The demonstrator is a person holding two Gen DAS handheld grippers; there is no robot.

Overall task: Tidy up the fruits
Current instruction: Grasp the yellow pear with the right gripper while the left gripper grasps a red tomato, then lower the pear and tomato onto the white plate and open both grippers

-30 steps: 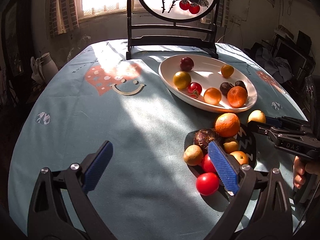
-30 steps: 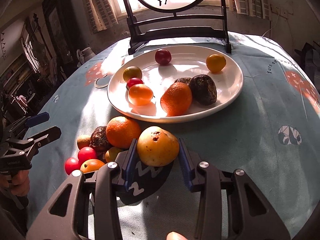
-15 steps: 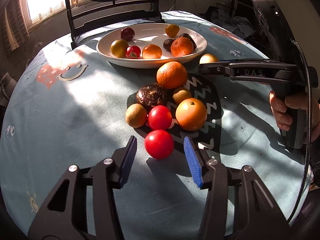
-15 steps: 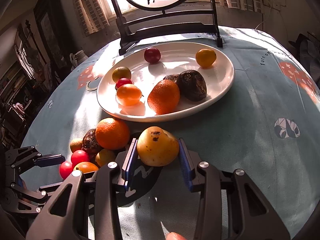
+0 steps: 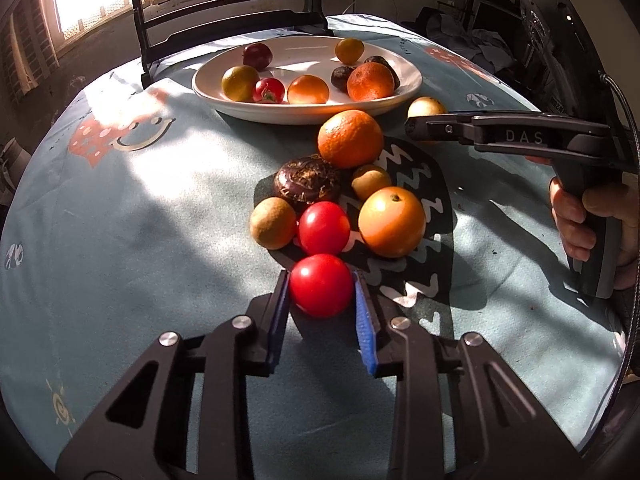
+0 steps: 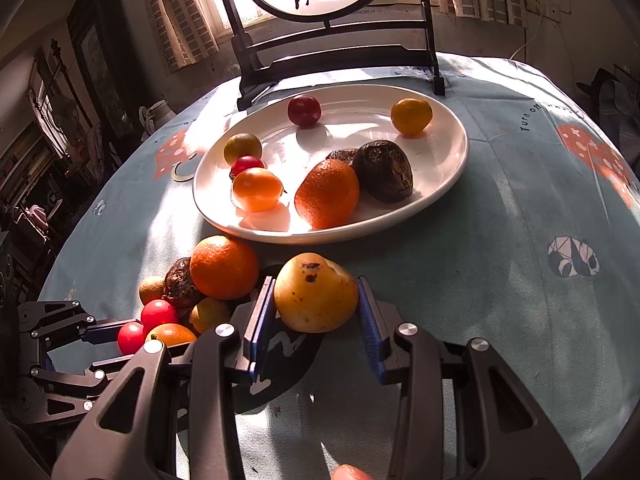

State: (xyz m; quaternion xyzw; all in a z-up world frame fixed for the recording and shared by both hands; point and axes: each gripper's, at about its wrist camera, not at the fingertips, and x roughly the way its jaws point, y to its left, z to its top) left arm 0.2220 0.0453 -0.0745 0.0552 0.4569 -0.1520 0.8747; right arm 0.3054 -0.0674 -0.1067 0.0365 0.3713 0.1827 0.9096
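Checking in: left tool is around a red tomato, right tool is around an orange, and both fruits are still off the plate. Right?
Not quite. The right tool is around a yellow pear, not an orange, as the right wrist view shows. The left tool is closing around the red tomato; both are off the plate.

Both fisheye cams ride on the grippers, angled steeply down at the worktop (image 5: 120, 240) from close range. The left one faces across toward the right gripper (image 5: 416, 126), the right one toward the window (backlit). Both catch the white plate (image 5: 208, 92) and the loose fruit pile (image 6: 224, 268).
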